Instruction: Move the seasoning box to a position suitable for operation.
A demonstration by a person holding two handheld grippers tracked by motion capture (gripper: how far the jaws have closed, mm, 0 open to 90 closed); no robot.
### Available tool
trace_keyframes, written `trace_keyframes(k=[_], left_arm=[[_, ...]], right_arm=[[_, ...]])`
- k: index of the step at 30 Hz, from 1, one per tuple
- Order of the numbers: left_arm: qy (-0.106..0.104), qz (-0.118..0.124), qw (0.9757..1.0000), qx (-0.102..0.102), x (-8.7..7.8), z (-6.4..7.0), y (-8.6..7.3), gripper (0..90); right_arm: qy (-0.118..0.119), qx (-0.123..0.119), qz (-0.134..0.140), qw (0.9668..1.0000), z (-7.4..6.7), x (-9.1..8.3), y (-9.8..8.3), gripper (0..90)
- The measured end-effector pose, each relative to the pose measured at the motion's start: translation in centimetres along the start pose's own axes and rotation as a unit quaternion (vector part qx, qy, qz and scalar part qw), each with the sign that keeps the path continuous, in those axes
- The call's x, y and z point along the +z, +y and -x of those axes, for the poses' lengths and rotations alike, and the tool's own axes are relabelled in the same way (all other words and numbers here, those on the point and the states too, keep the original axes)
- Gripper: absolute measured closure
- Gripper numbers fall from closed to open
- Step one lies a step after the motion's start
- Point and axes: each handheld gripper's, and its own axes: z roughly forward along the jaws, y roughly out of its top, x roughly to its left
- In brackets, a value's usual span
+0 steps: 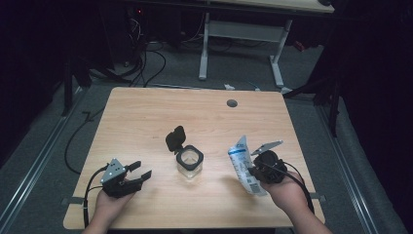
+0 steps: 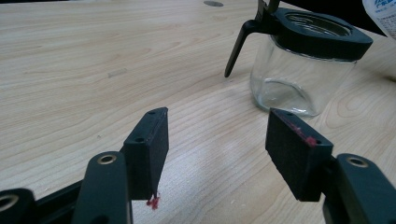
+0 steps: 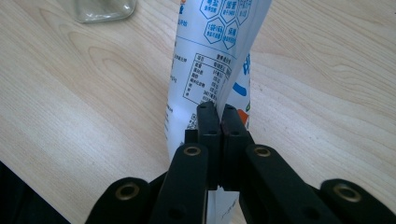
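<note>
A light wooden table (image 1: 146,117) with a grey grommet (image 1: 232,103) is set on grey carpet (image 1: 44,141) in a dark room. A white printed pouch (image 1: 245,165) is pinched between the clenched right gripper (image 1: 254,171). The left gripper (image 1: 139,171) is held released near the open-lidded glass jar (image 1: 189,161).

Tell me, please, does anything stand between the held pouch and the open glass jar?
Nothing visible does: bare table lies between the pouch, clamped in the right gripper, and the jar, whose lid is flipped up.
</note>
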Motion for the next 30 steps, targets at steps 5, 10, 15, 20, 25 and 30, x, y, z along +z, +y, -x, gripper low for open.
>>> trace_keyframes(k=[5,10,15,20,25,30], left_arm=[[0.000,0.001,1.0000,0.000,0.0,0.0,0.0,39.7],[0.000,0.001,1.0000,-0.001,0.0,0.0,0.0,39.7],[-0.001,0.002,1.0000,0.000,0.0,0.0,0.0,39.7],[-0.001,0.002,1.0000,0.000,0.0,0.0,0.0,39.7],[-0.002,0.001,1.0000,0.000,0.0,0.1,0.0,39.7],[-0.004,0.000,1.0000,0.001,0.0,0.1,0.0,39.6]], right_arm=[[-0.004,-0.013,-0.023,0.9996,-0.1,-0.1,0.4,89.8],[-0.002,-0.018,-0.038,0.9991,-0.3,-0.1,0.7,89.8],[0.000,-0.027,-0.047,0.9985,-0.4,-0.2,1.2,89.8],[0.002,-0.026,-0.059,0.9980,-0.5,-0.4,1.6,89.8],[0.003,-0.027,-0.075,0.9968,-0.6,-0.4,1.8,89.7],[0.003,-0.033,-0.091,0.9953,-0.7,-0.2,1.9,89.8]])
